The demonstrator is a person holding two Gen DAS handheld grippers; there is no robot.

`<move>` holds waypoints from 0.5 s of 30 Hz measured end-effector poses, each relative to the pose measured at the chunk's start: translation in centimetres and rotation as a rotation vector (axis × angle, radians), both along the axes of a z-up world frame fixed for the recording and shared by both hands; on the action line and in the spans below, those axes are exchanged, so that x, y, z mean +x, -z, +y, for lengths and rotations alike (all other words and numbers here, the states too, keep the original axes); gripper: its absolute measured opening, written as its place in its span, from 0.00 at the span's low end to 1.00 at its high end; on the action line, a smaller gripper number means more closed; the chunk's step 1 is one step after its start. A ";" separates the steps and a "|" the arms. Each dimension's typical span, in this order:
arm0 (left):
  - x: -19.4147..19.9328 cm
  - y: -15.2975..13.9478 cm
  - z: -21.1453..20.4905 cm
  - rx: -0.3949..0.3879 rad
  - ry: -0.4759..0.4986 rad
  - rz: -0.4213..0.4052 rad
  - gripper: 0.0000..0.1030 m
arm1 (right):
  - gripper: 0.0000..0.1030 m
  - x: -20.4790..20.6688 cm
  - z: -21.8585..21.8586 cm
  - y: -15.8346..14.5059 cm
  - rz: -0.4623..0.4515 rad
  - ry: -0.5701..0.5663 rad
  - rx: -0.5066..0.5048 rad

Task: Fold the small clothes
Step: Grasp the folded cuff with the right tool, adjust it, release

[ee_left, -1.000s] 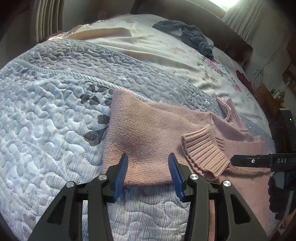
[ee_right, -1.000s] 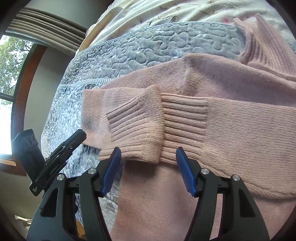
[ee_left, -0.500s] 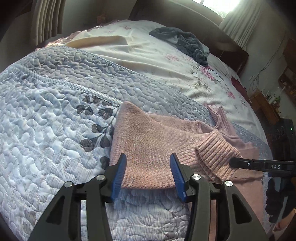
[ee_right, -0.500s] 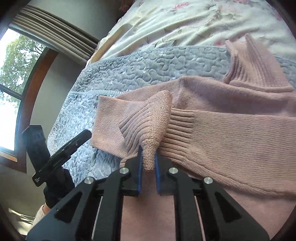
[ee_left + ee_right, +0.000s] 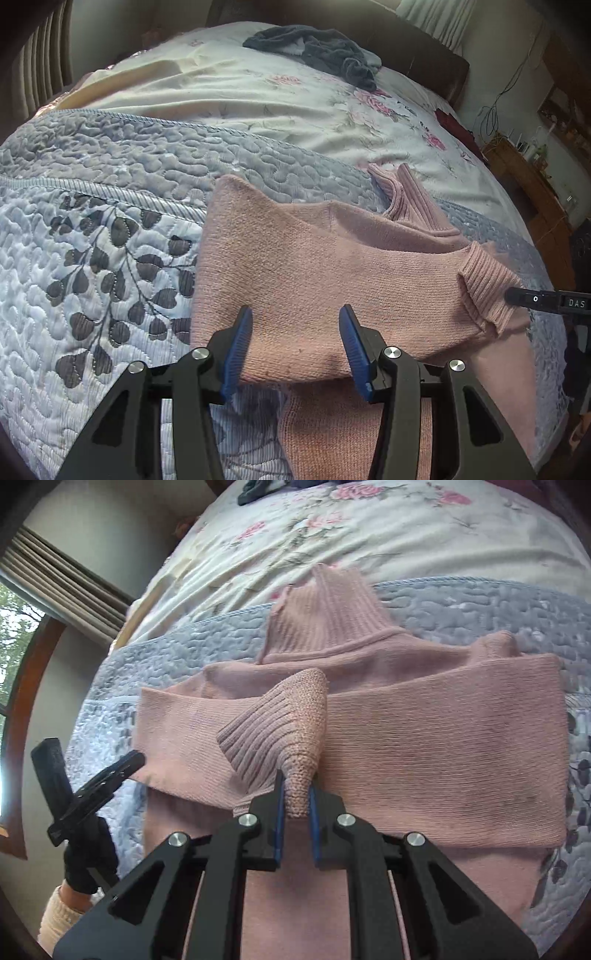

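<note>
We are partway into folding a pink knit sweater [image 5: 317, 266] that lies flat on the grey quilted bedspread [image 5: 110, 206] of the bed, its ribbed turtleneck collar [image 5: 328, 620] pointing toward twelve o'clock, just onto the floral sheet [image 5: 332, 539]. Both sleeves are already laid across the chest, so we judge the step in hand to be the placing of the second sleeve.

Our right gripper [image 5: 295, 819] is clamped on the ribbed cuff [image 5: 284, 731] of that sleeve; the cuff is pinched between the blue pads [image 5: 279, 823] and bunches up into a peak above the body of the sweater. In the left wrist view the same cuff sits at about three o'clock, with the tip of the right gripper touching it.

Our left gripper [image 5: 295, 347] hovers with its jaws apart, holding nothing. It straddles the folded edge of the other sleeve near six o'clock, just above the fabric; we cannot tell whether the pads touch the knit.

The next move, as we see it, calls for carrying the cuff across and laying it flat, so the sleeve ends inside the outline of the body, then letting go. The left gripper could press the lower sleeve to stop it sliding. The knit is soft and stretchy, so a hard pull could drag the whole fold out of line.

A dark garment [image 5: 321, 48] lies well apart at twelve o'clock near the headboard.
</note>
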State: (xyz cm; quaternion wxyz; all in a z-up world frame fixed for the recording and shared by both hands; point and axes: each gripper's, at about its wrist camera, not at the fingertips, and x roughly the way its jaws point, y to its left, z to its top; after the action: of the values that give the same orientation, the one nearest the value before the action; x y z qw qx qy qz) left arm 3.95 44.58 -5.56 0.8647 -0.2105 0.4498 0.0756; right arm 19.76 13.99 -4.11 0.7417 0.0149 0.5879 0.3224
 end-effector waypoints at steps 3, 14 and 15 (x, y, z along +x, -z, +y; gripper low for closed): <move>0.6 0.3 -1.1 0.017 0.019 0.006 0.48 | 0.10 1.0 -2.1 2.3 0.044 0.069 -0.024; 1.6 0.5 -2.7 0.063 0.067 0.045 0.48 | 0.27 -0.1 -2.0 1.1 -0.067 0.032 -0.131; 1.7 -0.1 -2.8 0.058 0.066 0.026 0.48 | 0.33 -0.6 -1.3 0.4 -0.084 0.005 -0.125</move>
State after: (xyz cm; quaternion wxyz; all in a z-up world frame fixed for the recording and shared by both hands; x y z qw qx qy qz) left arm 5.62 41.79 -5.44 0.8664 -0.1694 0.4654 0.0630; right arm 19.19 12.65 -4.50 0.7659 -0.0436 0.5753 0.2837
